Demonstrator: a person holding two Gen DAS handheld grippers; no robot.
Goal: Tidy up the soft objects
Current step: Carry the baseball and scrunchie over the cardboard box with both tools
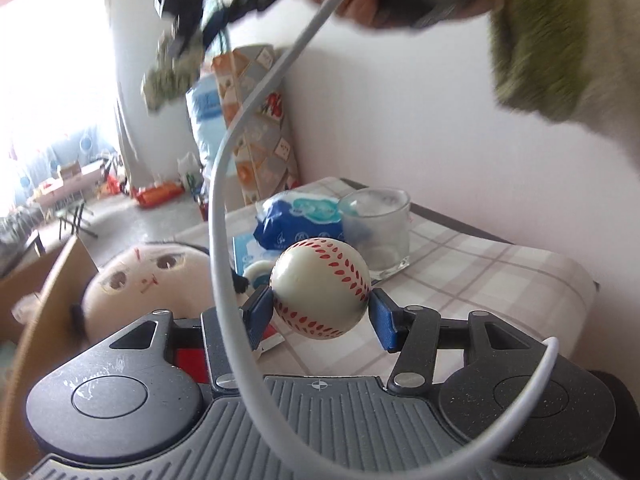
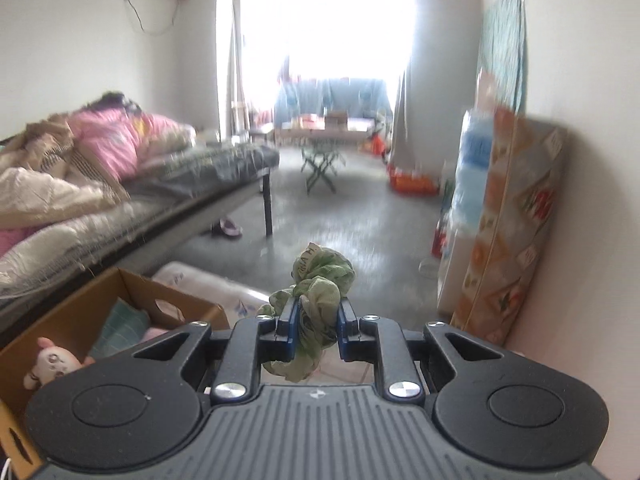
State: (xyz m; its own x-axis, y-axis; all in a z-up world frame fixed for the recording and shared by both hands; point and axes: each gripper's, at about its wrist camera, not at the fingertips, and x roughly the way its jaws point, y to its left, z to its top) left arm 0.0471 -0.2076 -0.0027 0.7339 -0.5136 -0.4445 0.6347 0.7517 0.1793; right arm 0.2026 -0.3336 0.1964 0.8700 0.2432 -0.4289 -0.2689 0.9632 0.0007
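Note:
My left gripper [image 1: 320, 312] is shut on a white baseball with red stitching [image 1: 320, 286], held above the checked tablecloth [image 1: 480, 272]. A round plush doll face [image 1: 148, 280] lies low at the left, beside a cardboard box wall [image 1: 48, 304]. My right gripper [image 2: 318, 328] is shut on a crumpled green cloth [image 2: 320, 292], held in the air over the floor. The same cloth [image 1: 172, 72] and right gripper show blurred at the top of the left wrist view. A cardboard box [image 2: 80, 320] at lower left holds a pink plush toy [image 2: 52, 362] and a teal cloth [image 2: 120, 328].
On the table stand a glass cup [image 1: 378, 232] and a blue tissue pack [image 1: 296, 220]. A white cable [image 1: 224, 200] crosses the left wrist view. A bed with bedding [image 2: 100, 184] is at left; stacked packages [image 2: 500, 220] lean on the right wall.

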